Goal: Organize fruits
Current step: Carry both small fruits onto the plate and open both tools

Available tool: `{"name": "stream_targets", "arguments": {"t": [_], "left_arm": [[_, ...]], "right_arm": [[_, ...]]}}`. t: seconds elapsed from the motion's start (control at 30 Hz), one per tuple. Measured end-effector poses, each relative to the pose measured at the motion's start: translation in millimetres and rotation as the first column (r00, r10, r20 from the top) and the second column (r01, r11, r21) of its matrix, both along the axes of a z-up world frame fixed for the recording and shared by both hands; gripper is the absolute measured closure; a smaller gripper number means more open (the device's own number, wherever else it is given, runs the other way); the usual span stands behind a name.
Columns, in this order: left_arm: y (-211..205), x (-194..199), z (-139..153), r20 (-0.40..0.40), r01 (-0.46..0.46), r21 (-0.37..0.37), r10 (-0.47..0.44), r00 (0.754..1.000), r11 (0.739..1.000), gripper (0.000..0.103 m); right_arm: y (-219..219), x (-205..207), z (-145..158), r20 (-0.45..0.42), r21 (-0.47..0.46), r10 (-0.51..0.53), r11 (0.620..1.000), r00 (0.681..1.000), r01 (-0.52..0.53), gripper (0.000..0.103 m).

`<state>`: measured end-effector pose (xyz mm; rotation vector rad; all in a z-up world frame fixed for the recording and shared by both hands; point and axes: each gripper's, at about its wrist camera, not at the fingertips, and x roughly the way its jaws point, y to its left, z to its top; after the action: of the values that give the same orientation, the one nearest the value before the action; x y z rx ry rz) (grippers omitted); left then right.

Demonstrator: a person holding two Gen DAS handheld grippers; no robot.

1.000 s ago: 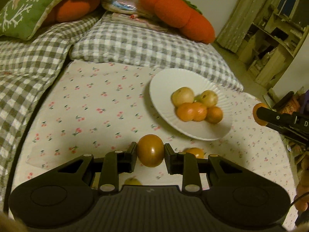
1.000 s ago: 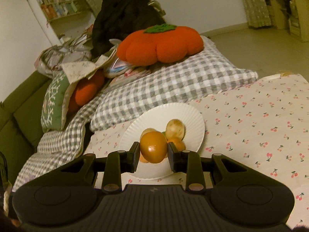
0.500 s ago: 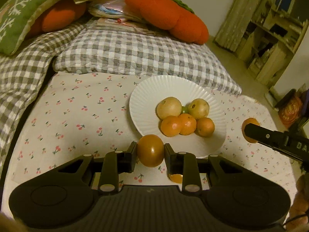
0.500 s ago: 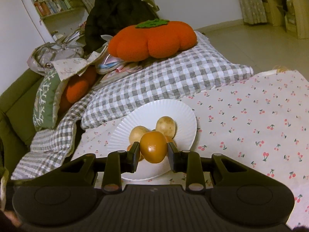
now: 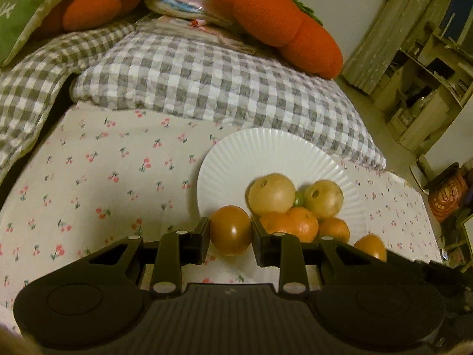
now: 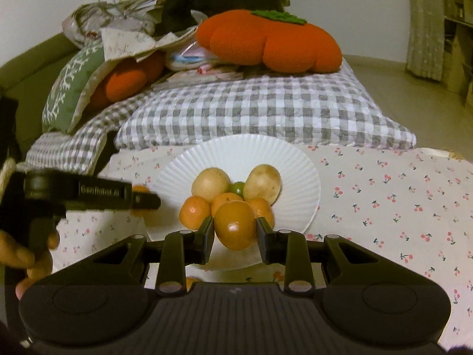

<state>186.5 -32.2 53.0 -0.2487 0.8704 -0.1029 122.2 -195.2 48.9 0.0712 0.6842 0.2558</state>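
The landmark here is the white ribbed round plate (image 5: 266,151), which lies on the cherry-print cloth (image 5: 103,177) in front of the grey checked pillow (image 5: 207,82).

Compared with one second ago, the plate is now much larger and lower in both wrist views, so both hands have come closer to it. In the left wrist view the plate was far to the right and well apart from the fingers; now its near-left edge is just behind the left gripper (image 5: 230,233). This gripper is clamped on a smooth round orange-brown fruit (image 5: 230,229), which hangs just at the near-left rim of the plate. The right gripper (image 6: 235,230) is clamped on a second smooth orange-brown fruit (image 6: 235,224), and it hangs over the near part of the plate, just in front of the pile.

The pile on the plate has not changed: two pale yellow round fruits (image 6: 210,184) at the back, a small green fruit (image 6: 237,188) between them, and three orange mandarins (image 6: 195,211) in front. One more orange thing shows under the right gripper's body, near the plate's near edge; I cannot tell what it is.

I judge that both carried fruits are almost at the place of release. The right one seems ready to go down first; the pile is close, so it could roll against the mandarins.
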Motion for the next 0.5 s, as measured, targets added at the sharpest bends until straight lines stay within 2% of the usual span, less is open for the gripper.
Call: {"name": "stream_targets", "arguments": {"t": [0.5], "left_arm": [[-12.9, 8.1, -10.3, 0.042, 0.032, 0.078, -0.036, 0.998, 0.996, 0.089]], "right_arm": [[17.1, 8.9, -15.6, -0.019, -0.067, 0.043, 0.997, 0.999, -0.044, 0.075]]}}
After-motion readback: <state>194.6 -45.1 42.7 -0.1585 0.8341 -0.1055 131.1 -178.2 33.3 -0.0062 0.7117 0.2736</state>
